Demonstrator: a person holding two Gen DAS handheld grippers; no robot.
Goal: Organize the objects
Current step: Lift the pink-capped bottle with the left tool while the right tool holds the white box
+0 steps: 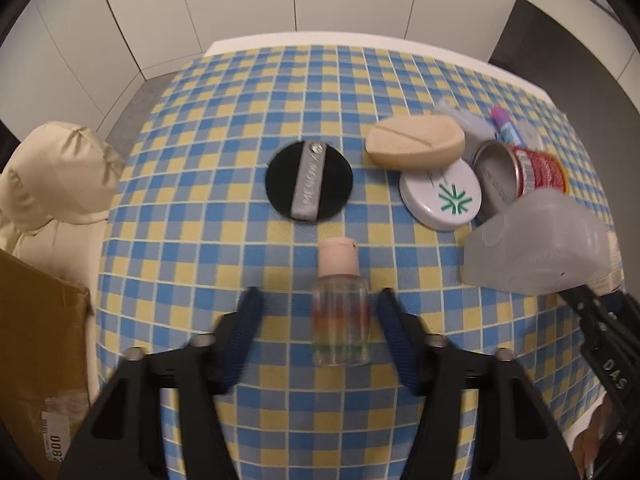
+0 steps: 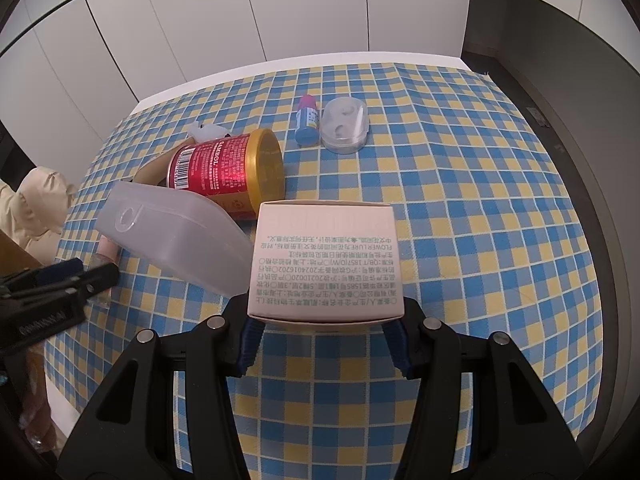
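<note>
Checked blue-and-yellow cloth covers the table. On it, just nearer than the round black powder puff, a small clear glass bottle with a pink cap lies between the spread fingers of the left gripper, untouched by either. The right gripper pinches a pale pink printed carton, well right of the puff, beside a frosted plastic case and a red-and-gold can.

A table covered in a blue-and-yellow checked cloth stands against white panelled walls. The floor looks dark grey. A cream cushioned seat, perhaps a sofa, and a brown cardboard box sit beside the table.
</note>
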